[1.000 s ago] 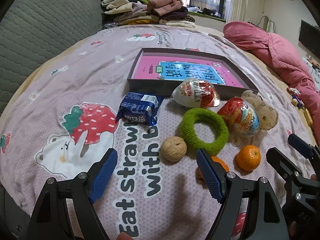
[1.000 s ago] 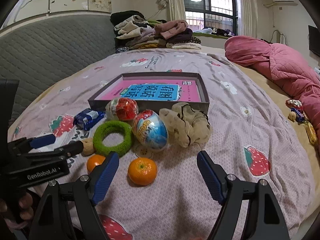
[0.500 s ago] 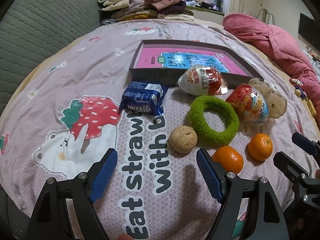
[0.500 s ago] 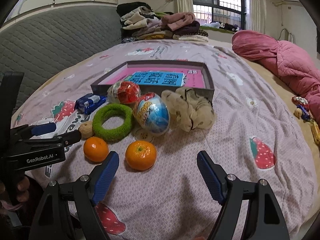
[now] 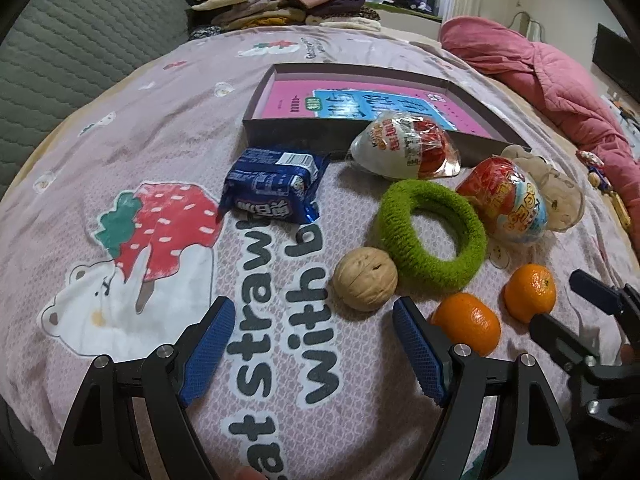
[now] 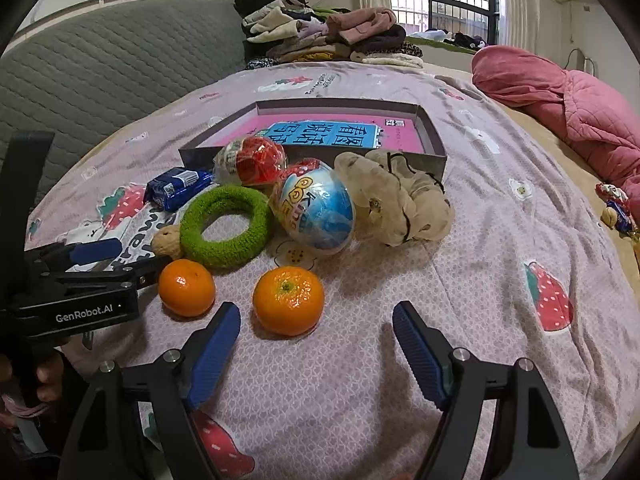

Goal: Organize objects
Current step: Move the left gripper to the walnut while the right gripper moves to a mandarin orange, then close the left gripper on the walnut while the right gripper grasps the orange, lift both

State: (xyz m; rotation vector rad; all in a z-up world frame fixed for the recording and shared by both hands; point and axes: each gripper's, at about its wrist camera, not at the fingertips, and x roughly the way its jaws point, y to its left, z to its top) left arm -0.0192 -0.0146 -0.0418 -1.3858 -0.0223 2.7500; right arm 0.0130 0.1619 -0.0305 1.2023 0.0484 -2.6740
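Observation:
On the bed lie a walnut [image 5: 365, 279], a green knitted ring [image 5: 432, 236], two oranges [image 5: 466, 322] [image 5: 529, 298], a blue snack pack [image 5: 272, 186], two wrapped toy eggs [image 5: 404, 146] [image 5: 506, 200] and a beige scrunchie [image 6: 396, 200]. Behind them stands a shallow grey box [image 5: 288, 130] with a pink book inside. My left gripper [image 5: 306, 344] is open and empty, just short of the walnut. My right gripper [image 6: 316, 344] is open and empty, just short of the right orange [image 6: 288, 300].
A pile of folded clothes [image 6: 320, 36] lies at the head of the bed beside the grey padded headboard [image 6: 112, 64]. A pink quilt [image 6: 568, 108] is bunched at the right. Small toys [image 6: 616, 208] lie near the right edge.
Both grippers have moved forward and down toward the objects, which now look larger and closer. Both stay open. Nothing on the bed has moved.

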